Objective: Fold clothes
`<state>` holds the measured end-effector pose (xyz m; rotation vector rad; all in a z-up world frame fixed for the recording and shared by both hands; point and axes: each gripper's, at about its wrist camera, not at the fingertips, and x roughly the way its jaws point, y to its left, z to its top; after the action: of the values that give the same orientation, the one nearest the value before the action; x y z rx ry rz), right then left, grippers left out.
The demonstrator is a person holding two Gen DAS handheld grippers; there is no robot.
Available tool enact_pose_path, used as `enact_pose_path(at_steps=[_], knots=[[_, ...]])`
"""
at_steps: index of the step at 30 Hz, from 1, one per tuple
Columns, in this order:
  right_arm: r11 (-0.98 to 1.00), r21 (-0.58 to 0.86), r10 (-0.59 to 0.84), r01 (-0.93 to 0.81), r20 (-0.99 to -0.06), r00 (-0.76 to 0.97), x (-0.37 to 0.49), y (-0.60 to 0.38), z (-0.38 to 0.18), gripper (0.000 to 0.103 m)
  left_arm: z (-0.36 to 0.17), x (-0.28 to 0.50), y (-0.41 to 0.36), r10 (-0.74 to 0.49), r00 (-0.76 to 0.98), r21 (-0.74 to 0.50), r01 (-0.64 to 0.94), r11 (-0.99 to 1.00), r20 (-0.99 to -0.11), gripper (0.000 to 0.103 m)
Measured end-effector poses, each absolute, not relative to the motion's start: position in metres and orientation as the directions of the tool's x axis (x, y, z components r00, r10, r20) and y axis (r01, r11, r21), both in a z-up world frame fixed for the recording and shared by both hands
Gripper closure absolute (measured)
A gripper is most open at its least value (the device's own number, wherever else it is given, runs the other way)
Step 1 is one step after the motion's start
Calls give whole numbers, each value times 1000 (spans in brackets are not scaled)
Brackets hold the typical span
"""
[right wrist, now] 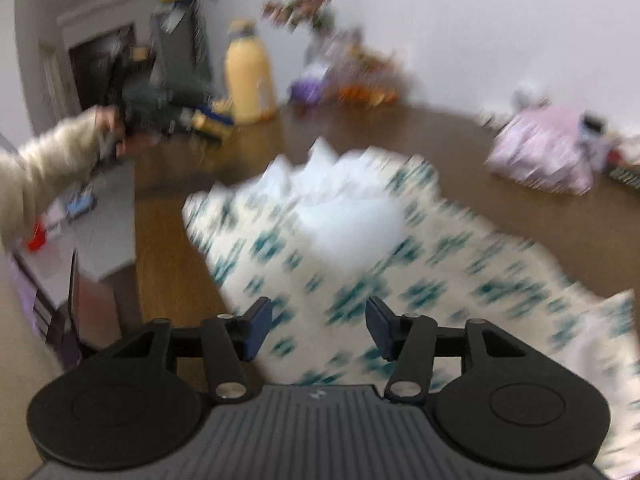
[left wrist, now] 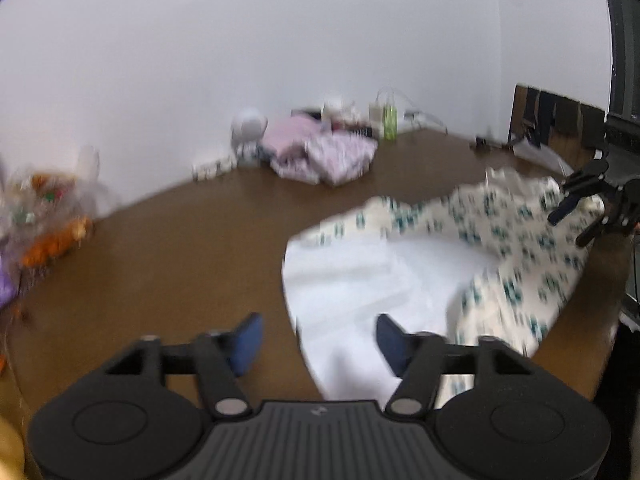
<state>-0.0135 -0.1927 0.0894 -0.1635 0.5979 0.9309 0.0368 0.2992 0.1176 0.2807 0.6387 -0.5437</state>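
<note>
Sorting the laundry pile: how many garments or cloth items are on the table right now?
2. The teal-patterned white garment lies spread beneath the right gripper; a pink folded bundle sits near the wall. Blur may hide more in that bundle.

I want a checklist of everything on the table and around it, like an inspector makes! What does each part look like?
Surface: brown wooden table, mostly bare in the middle.
Job's things: white garment with teal print, spread out and rumpled, white inside showing; a pink folded pile near the wall.
Clutter: yellow bottle, orange and purple bits, small items along the wall; too blurred to name.
Grippers: left tongs open over the garment's edge; right tongs open above the print. Neither holds cloth.
Cables: nothing seen for certain.
Surroundings: white wall, a person's cream sleeve.
</note>
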Motion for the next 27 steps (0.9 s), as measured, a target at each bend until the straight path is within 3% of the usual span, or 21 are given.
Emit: enact_pose_path(at_steps=[6, 12, 21, 23, 24, 26, 27], knots=[[776, 62, 547, -628, -562, 620, 60, -267, 123, 45, 116, 132, 247, -442, 618, 15, 592, 806, -650, 34], [794, 118, 504, -597, -677, 537, 144, -292, 79, 45, 113, 221, 198, -492, 559, -51, 625, 779, -667, 34], [737, 121, 527, -664, -718, 454, 170, -279, 43, 45, 78, 237, 179, -574, 378, -119, 753, 647, -726, 34], [725, 95, 527, -682, -715, 459, 165, -276, 41, 51, 70, 241, 175, -587, 335, -137, 777, 615, -737, 36], [715, 82, 530, -695, -712, 461, 161, -274, 41, 62, 67, 243, 172, -593, 313, -145, 788, 598, -742, 38], [699, 68, 538, -712, -706, 460, 155, -271, 41, 77, 62, 238, 170, -587, 294, -140, 802, 581, -754, 70], [693, 72, 543, -717, -706, 454, 152, -269, 42, 91, 61, 235, 168, -577, 294, -134, 800, 584, -762, 76]])
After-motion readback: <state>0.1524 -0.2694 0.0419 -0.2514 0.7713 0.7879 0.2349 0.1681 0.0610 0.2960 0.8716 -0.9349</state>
